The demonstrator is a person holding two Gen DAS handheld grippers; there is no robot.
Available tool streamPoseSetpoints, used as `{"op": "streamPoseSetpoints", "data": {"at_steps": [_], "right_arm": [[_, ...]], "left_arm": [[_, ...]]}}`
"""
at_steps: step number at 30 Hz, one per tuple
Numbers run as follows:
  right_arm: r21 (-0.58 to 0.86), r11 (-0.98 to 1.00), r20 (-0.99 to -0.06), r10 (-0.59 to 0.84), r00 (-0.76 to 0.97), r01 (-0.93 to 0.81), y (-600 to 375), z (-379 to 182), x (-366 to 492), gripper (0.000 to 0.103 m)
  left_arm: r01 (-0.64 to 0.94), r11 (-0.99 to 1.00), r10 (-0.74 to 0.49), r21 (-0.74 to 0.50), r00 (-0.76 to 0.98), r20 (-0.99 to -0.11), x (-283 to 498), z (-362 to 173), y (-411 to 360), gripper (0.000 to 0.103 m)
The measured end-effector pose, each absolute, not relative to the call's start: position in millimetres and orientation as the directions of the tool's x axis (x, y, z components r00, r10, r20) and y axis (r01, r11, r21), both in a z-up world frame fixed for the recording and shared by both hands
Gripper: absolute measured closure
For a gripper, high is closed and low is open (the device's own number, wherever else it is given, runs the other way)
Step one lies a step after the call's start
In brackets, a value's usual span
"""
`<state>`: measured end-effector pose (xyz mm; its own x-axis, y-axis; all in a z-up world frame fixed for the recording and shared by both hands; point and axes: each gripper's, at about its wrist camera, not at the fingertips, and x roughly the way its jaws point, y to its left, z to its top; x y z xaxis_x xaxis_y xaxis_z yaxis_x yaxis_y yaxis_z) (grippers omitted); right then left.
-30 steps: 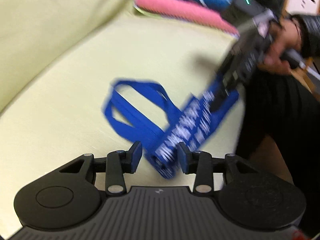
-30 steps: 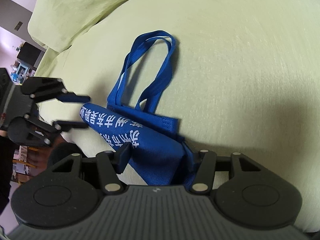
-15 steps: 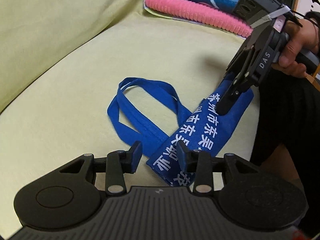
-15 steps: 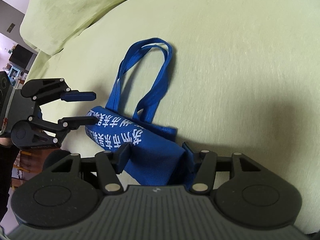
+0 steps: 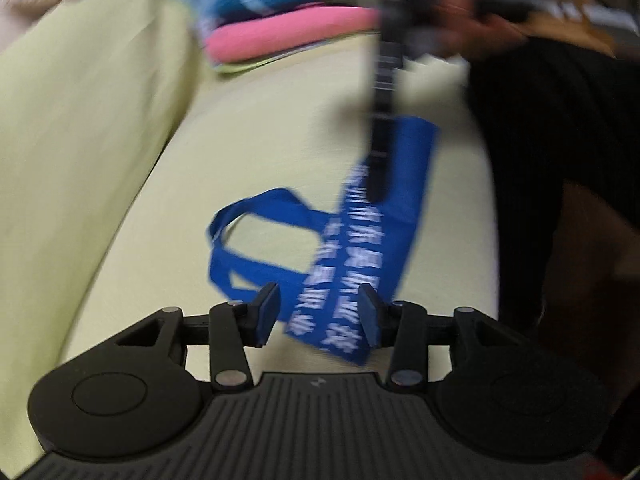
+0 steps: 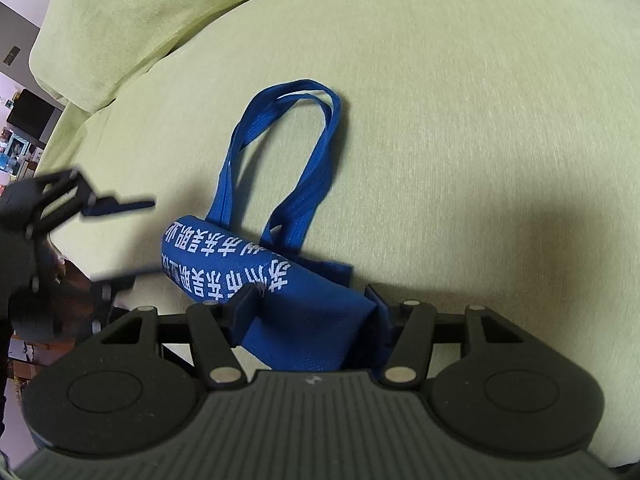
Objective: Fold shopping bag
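Observation:
A blue shopping bag (image 6: 256, 268) with white lettering lies folded into a narrow strip on the pale green sofa seat (image 6: 460, 128), its two handles (image 6: 288, 144) looped flat beyond it. My right gripper (image 6: 310, 300) has its jaws around the near end of the strip, fabric between the pads. In the left wrist view the bag (image 5: 372, 240) is blurred. My left gripper (image 5: 318, 312) is open, its jaws apart on either side of the strip's other end. It also shows in the right wrist view (image 6: 120, 240), open and just clear of the bag.
The sofa backrest (image 5: 80, 100) rises along the left. Folded pink and blue towels (image 5: 280, 28) lie at the far end of the seat. The person's dark clothing (image 5: 560, 160) fills the right side beyond the seat edge.
My left gripper has pulled back off the bag end and swung, blurring its view. The right gripper has stayed on the strip, which now points more away from the left camera.

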<state>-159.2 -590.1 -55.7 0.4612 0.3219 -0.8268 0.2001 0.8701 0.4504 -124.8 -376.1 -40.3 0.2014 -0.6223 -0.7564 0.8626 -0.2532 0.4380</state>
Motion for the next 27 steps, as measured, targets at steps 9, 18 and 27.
{"op": "streamPoseSetpoints", "data": {"at_steps": [9, 18, 27], "right_arm": [[0.461, 0.862, -0.827, 0.331, 0.454, 0.21, -594, -55, -155, 0.049], [0.284, 0.956, -0.78, 0.184, 0.599, 0.077, -573, -30, -180, 0.047], [-0.472, 0.814, -0.601, -0.016, 0.799, -0.339, -470, -13, -245, 0.039]], "left_arm": [[0.69, -0.403, -0.608, 0.601, 0.289, -0.74, -159, -88, -393, 0.05], [0.75, -0.376, -0.562, 0.544, 0.282, -0.778, -144, -90, -407, 0.05], [0.778, -0.373, -0.552, 0.505, 0.251, -0.795, -134, -86, -411, 0.05]]}}
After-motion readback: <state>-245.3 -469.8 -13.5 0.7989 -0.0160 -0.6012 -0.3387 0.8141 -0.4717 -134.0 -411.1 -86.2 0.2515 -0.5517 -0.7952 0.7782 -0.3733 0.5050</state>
